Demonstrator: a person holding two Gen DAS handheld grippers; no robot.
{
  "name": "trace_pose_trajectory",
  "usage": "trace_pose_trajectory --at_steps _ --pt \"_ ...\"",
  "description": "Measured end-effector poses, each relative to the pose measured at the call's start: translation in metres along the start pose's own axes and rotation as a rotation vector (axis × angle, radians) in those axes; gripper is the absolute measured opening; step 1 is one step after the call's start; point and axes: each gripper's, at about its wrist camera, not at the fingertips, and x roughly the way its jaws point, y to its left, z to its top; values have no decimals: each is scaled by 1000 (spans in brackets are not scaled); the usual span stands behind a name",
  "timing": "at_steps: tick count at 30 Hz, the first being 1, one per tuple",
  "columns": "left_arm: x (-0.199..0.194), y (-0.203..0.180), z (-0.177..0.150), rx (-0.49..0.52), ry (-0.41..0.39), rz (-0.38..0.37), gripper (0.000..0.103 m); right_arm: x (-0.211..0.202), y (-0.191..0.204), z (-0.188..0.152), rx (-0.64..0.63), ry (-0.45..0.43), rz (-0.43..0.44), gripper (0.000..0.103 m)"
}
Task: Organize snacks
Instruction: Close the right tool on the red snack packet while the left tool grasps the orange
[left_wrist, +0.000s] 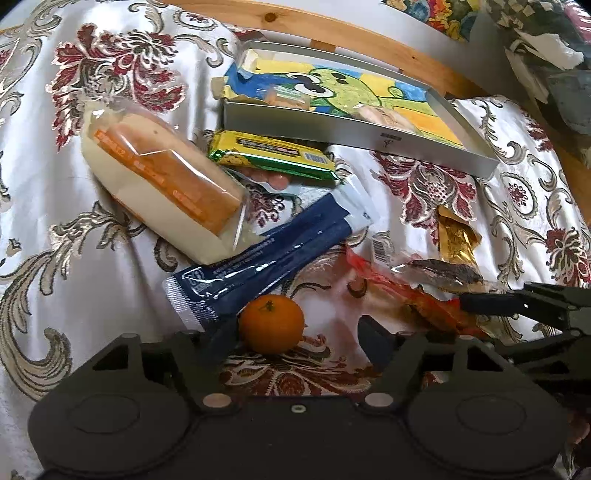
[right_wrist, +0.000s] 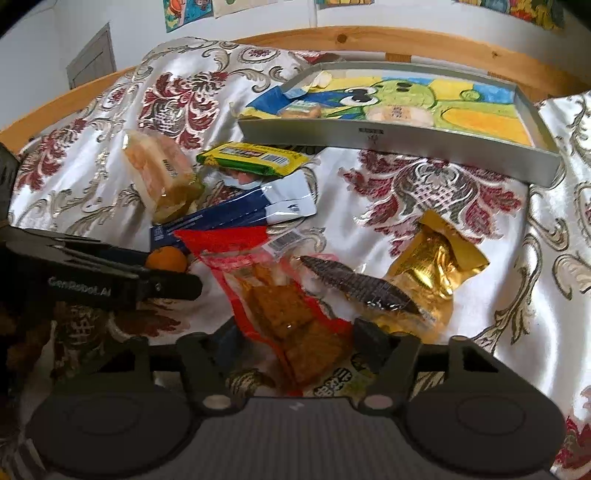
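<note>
A tangerine lies on the floral cloth between the wide-apart fingers of my left gripper, which is open. My right gripper is open too, and a red packet of brown squares lies between its fingers. At the back stands a grey tray lined with a cartoon picture, with two small wrapped snacks in it. Loose on the cloth lie a bagged bread, a green bar, a dark blue packet, a gold packet and a dark snack in clear wrap.
The floral cloth is rumpled over a bed with a wooden rail behind the tray. The right gripper's fingers reach in at the right of the left wrist view. Cluttered things are piled at the far right.
</note>
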Motion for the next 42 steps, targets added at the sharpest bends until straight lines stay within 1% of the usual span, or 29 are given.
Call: trace_pose_trajectory --at_steps 2,4,6,8,11,12,14,16,18,22,24,26,28,33,35,38,42 --pt "2 -1 -1 13 1 -3 67 1 5 -2 -23 -17 -27 67" --pt "3 -1 -2 21 -1 3 60 3 11 -3 -52 -30 -56 67" --pt "4 0 -1 15 -4 6 58 5 15 -4 -75 -41 -78 67" --pt "4 1 -1 6 -4 6 57 7 17 -6 -85 -51 -98 73" --pt "4 0 -1 9 -5 13 55 9 17 -9 -89 -55 -113 74" --pt "4 0 -2 11 -7 18 53 9 18 -9 -95 -55 -122 73" --pt "4 0 -2 7 -9 27 48 10 21 -9 -115 -55 -140 66" --pt "3 1 -2 2 -11 34 43 11 24 -10 -134 -55 -145 61" --pt "3 1 -3 2 -13 39 40 11 26 -11 -145 -57 -148 59" --pt "2 -1 -4 18 -19 37 39 12 28 -13 -170 -66 -163 58" --pt "1 -3 -5 29 -21 32 39 12 34 -13 -210 -72 -193 59" --pt "1 -4 -5 35 -23 29 39 13 39 -14 -242 -79 -225 64" --pt "2 -4 -6 42 -25 29 39 14 42 -15 -265 -83 -245 64" --pt "2 -4 -6 44 -25 28 39 16 48 -17 -306 -77 -245 49" --pt "2 -4 -6 41 -25 27 39 15 47 -17 -307 -77 -232 37" --pt "2 -5 -6 42 -27 24 39 14 49 -17 -316 -89 -249 33" --pt "0 -5 -6 50 -32 16 38 12 55 -19 -361 -106 -279 31"
